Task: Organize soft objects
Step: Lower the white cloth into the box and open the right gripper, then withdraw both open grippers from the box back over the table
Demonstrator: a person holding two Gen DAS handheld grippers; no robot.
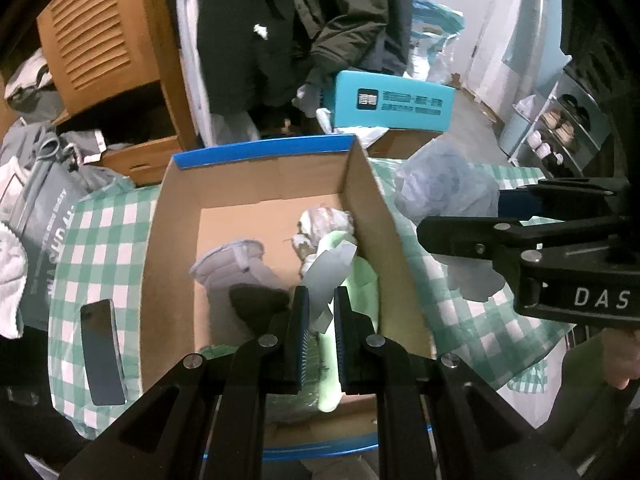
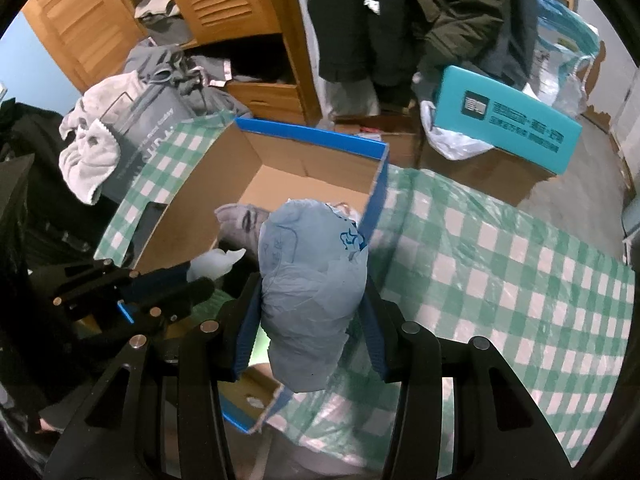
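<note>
Left gripper (image 1: 320, 332) has its fingers pinched together on a thin pale green and white soft piece (image 1: 334, 276), tilted steeply down over the open cardboard box (image 1: 372, 216). Right gripper (image 2: 312, 336) has its fingers part-way apart, clamped on both sides of a puffy light blue bundle (image 2: 310, 280), also angled down, hanging over the box's right-hand wall. In the left wrist view that bundle sits at about 2 o'clock from the left fingers. Inside the box: a grey padded item (image 1: 236, 268) at 10 o'clock, a black thing (image 1: 256, 300) just beside the left finger, a whitish crumpled wad (image 1: 324, 224) at 12. The box rests on a green checked cloth (image 2: 500, 264), with a phone (image 1: 102, 352) at 9 o'clock.
</note>
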